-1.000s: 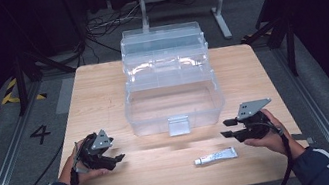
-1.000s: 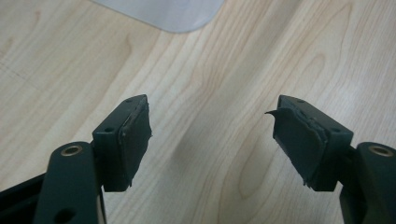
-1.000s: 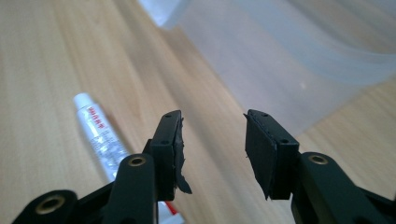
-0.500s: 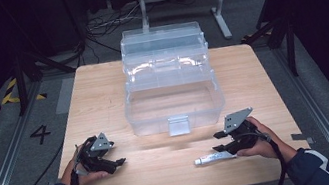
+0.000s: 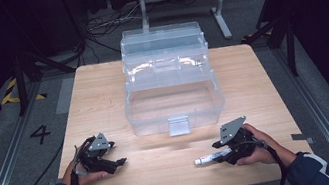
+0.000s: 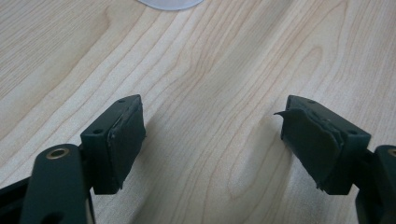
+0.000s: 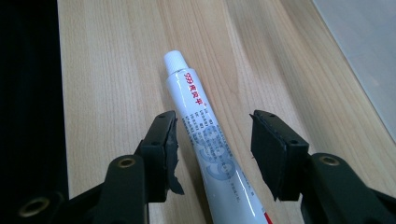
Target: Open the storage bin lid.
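A white tube (image 7: 205,140) lies on the wooden bench (image 7: 112,70), cap pointing far. The right gripper (image 7: 212,144) straddles it; its jaws have just been opening, pads apart from the tube.

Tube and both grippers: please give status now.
Right gripper open, jaws just opening, astride white tube flat on table. Left gripper open, empty. Path clear.

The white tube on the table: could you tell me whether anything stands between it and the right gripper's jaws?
Nothing visible does. The white tube lies on the wooden table between the right gripper's open jaws, which have just been opening.
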Tool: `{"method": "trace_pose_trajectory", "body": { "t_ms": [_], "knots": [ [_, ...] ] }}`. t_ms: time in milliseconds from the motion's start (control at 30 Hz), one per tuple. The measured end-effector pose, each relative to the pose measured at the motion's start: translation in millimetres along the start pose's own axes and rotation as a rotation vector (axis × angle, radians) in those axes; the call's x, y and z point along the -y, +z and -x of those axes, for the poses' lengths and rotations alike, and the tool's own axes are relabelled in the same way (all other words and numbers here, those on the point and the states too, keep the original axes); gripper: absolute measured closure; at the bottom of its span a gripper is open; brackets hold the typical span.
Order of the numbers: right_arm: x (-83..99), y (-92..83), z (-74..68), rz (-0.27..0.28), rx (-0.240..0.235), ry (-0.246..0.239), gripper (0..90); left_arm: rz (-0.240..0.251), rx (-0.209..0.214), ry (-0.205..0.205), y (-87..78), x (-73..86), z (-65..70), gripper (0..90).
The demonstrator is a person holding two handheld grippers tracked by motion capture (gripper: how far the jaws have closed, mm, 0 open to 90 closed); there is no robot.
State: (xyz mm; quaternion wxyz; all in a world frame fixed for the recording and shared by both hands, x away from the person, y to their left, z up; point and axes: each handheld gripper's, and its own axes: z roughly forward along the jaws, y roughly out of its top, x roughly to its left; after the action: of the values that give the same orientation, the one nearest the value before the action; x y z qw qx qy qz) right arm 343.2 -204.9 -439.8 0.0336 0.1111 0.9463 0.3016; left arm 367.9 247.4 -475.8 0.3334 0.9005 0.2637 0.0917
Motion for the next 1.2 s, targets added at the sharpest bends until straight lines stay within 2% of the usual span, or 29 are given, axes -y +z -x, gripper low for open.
{"method": "trace_pose_trajectory", "body": {
  "t_ms": [200, 233, 333, 400, 467, 500, 533, 633, 667, 700, 933, 1000, 1033, 1200],
  "knots": [
    [0.3, 2.4, 0.9, -0.089, -0.025, -0.030, 52.9, 0.002, 0.002, 0.001, 0.2, 0.1, -0.1, 21.8],
    [0.3, 2.4, 0.9, -0.089, -0.025, -0.030, 52.9, 0.002, 0.002, 0.001, 0.2, 0.1, -0.1, 21.8],
    [-2.7, 1.3, 5.5, -0.123, -0.029, -0.032, 54.3, 0.005, 0.004, 0.000, 0.9, -0.2, 0.1, 21.5],
    [-7.1, 2.3, 7.2, -0.167, -0.029, -0.050, 54.2, 0.002, 0.003, -0.001, 1.0, -0.5, 0.3, 21.2],
    [-13.3, 5.2, 7.8, -0.199, -0.047, -0.061, 54.1, 0.002, 0.004, 0.000, 1.0, -0.5, 0.3, 21.1],
    [-13.3, 5.2, 7.8, -0.199, -0.047, -0.061, 54.1, 0.002, 0.004, 0.000, 1.0, -0.5, 0.3, 21.1],
    [-18.7, 9.2, 6.7, -0.242, -0.058, -0.085, 54.7, 0.002, 0.004, 0.000, 1.0, -0.5, 0.3, 21.1],
    [-24.0, 15.7, 4.5, -0.321, -0.068, -0.111, 56.7, 0.006, 0.004, -0.001, 1.1, -0.2, 0.4, 21.1],
    [-24.0, 15.7, 4.5, -0.321, -0.068, -0.111, 56.7, 0.006, 0.004, -0.001, 1.1, -0.2, 0.4, 21.1],
    [-25.8, 18.0, 5.1, -0.344, -0.075, -0.127, 58.6, 0.006, 0.004, 0.000, 1.0, -0.1, 0.3, 21.1],
    [-28.5, 23.8, 7.0, -0.398, -0.081, -0.136, 59.4, 0.006, 0.005, -0.001, 1.0, -0.1, 0.4, 21.1],
    [-29.4, 24.7, 6.7, -0.397, -0.075, -0.142, 59.6, 0.006, 0.005, -0.002, 1.1, -0.1, 0.5, 21.1],
    [-30.2, 24.9, 6.1, -0.403, -0.073, -0.132, 60.5, 0.006, 0.005, -0.002, 1.0, -0.1, 0.4, 21.0],
    [-34.3, 26.6, 4.6, -0.430, -0.063, -0.147, 69.0, 0.007, 0.009, -0.001, 1.3, 0.1, 0.2, 20.8]
  ]
}}
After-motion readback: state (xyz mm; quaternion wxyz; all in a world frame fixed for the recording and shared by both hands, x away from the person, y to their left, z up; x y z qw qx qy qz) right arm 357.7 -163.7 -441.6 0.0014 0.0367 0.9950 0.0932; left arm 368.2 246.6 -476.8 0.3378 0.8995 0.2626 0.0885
